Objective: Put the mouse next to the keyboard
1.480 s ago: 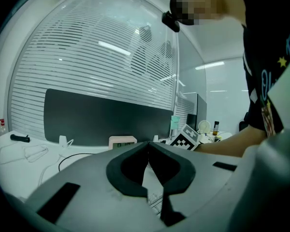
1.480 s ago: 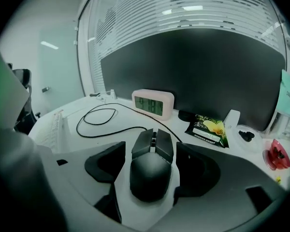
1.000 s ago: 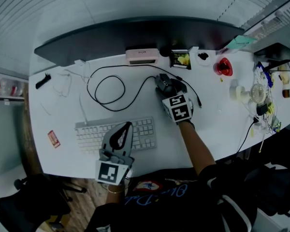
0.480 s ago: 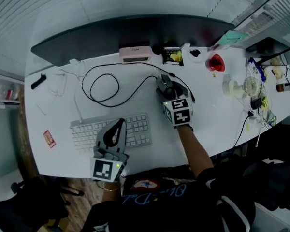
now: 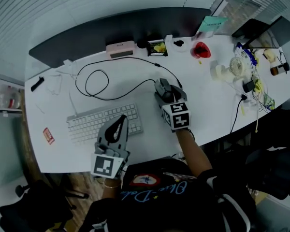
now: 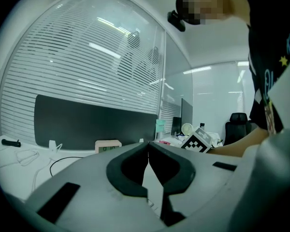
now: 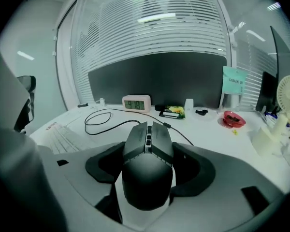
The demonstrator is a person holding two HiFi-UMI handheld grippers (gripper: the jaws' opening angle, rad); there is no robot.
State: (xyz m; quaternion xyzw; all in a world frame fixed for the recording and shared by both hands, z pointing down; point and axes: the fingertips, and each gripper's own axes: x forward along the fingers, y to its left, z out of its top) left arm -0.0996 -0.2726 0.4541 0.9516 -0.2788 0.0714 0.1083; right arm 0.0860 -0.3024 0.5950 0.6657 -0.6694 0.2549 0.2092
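The dark wired mouse (image 5: 162, 87) sits between the jaws of my right gripper (image 5: 164, 92), right of the white keyboard (image 5: 101, 122) and a little farther back. In the right gripper view the mouse (image 7: 147, 168) fills the gap, the right gripper (image 7: 150, 161) is shut on it, and the keyboard (image 7: 63, 137) lies to the left. The mouse's black cable (image 5: 99, 81) loops across the table behind the keyboard. My left gripper (image 5: 123, 121) hangs over the keyboard's right end. Its jaws (image 6: 148, 146) meet with nothing between them.
A pink clock (image 5: 120, 48), a small snack packet (image 5: 157, 47) and a red bowl (image 5: 199, 50) line the back before a dark panel (image 5: 116, 28). A white fan (image 5: 237, 65) and tangled cables crowd the right end. A red card (image 5: 48, 135) lies at the left.
My right gripper has drawn the mouse away from the clock toward the table's near side, and the cable loop has stretched. The left gripper stays over the keyboard. The head view has shifted.
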